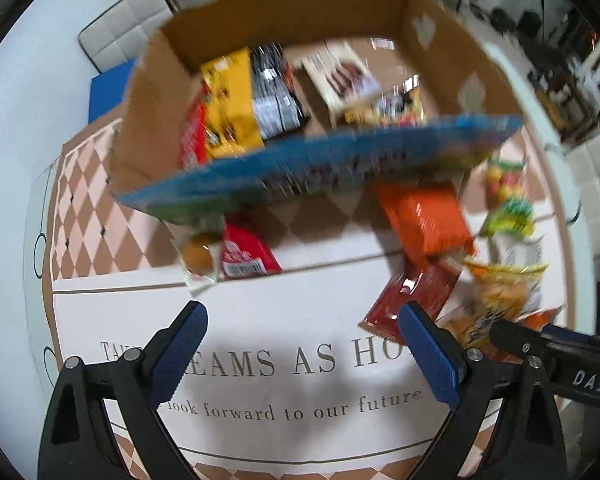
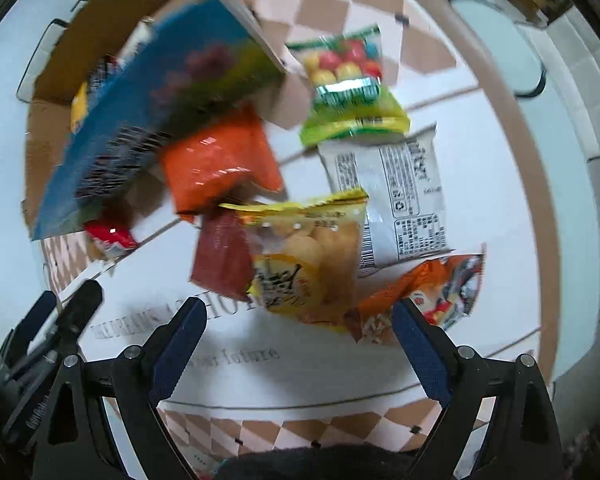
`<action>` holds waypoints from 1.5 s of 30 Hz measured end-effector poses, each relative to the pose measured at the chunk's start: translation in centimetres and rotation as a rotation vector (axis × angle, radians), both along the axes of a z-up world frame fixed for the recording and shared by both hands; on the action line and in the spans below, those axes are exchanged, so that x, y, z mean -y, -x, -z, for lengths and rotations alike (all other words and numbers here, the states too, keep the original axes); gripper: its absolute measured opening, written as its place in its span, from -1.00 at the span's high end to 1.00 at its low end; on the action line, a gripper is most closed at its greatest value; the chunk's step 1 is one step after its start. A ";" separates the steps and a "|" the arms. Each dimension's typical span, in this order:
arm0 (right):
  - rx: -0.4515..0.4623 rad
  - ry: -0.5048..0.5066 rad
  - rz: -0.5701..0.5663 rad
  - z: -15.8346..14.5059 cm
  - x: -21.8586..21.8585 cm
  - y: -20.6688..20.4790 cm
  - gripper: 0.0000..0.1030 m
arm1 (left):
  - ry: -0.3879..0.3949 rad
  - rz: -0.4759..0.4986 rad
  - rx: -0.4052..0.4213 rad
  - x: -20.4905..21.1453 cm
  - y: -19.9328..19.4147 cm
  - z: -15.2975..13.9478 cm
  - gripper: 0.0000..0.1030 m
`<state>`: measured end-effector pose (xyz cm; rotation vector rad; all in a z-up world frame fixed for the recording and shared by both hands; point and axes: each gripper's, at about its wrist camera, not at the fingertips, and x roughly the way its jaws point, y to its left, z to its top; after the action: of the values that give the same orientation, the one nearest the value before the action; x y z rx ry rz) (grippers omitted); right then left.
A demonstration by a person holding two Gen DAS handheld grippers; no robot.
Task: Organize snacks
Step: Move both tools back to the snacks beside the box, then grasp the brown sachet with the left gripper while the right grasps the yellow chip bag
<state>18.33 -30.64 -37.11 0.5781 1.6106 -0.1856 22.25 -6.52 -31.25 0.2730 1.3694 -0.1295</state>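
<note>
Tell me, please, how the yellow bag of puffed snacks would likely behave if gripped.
The yellow bag of puffed snacks looks puffy with air, so probably light and yielding. Its glossy film may slip. The pieces seen through its clear window look brittle; a hard squeeze could crush them.

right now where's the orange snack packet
The orange snack packet lies on the tablecloth just outside the cardboard box, left of centre in the right wrist view, partly under the big blue bag, with the dark red packet below it.

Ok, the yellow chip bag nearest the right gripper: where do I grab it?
Take the yellow bag by its near bottom edge, coming straight down with the open right gripper. It lies flat on top of the pile, that edge unobstructed; the puffy middle looks too wide to pinch.
</note>
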 end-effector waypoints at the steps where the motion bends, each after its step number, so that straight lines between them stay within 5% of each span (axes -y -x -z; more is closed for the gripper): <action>1: -0.005 -0.002 0.005 0.6 0.1 0.0 -0.86 | -0.010 0.007 -0.009 0.1 0.1 0.7 -0.91; 5: 0.023 0.025 -0.011 1.8 -0.2 -0.5 -0.80 | -0.040 0.038 -0.046 0.9 0.4 3.0 -0.86; 6: 0.018 0.038 -0.035 2.0 -0.4 -0.7 -0.60 | -0.046 0.044 -0.057 1.1 0.3 3.5 -0.86; 7: 0.007 0.049 -0.050 2.3 -0.6 -1.1 -0.19 | -0.047 0.051 -0.061 1.3 0.3 3.7 -0.86; 8: -0.003 0.034 -0.060 2.6 -0.4 -1.3 -0.10 | -0.047 0.065 -0.069 1.6 0.3 4.0 -0.86; 19: -0.096 -0.019 -0.119 3.2 2.2 -1.7 -0.03 | -0.055 0.296 -0.199 8.7 -0.2 8.9 -0.92; 23: -0.121 -0.020 -0.158 3.2 2.1 -2.3 -0.03 | -0.047 0.331 -0.235 10.3 -0.2 9.9 -0.65; 24: -0.125 -0.022 -0.161 3.3 2.0 -2.4 -0.03 | -0.025 0.322 -0.247 10.3 -0.3 10.0 -0.62; 27: -0.135 -0.027 -0.181 3.3 1.8 -2.6 -0.03 | 0.015 0.260 -0.264 9.6 0.0 9.7 -0.11; 38: -0.157 0.014 -0.433 4.2 -5.3 -5.2 -0.04 | 0.091 -0.132 -0.364 0.1 3.7 10.7 -0.11; 39: -0.153 0.017 -0.440 4.3 -5.7 -5.5 -0.09 | 0.080 -0.138 -0.358 -0.2 3.8 10.8 -0.13; 41: -0.145 -0.009 -0.435 4.4 -6.5 -6.0 -0.55 | 0.078 -0.131 -0.350 -0.3 3.8 11.0 -0.16; 45: -0.097 -0.030 -0.388 3.2 -6.2 -5.6 -0.66 | 0.053 -0.118 -0.343 0.3 3.9 11.4 -0.23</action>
<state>23.92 -24.46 -40.28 0.2726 1.7891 0.1005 18.30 -6.85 -42.65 0.1276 1.7159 -0.1175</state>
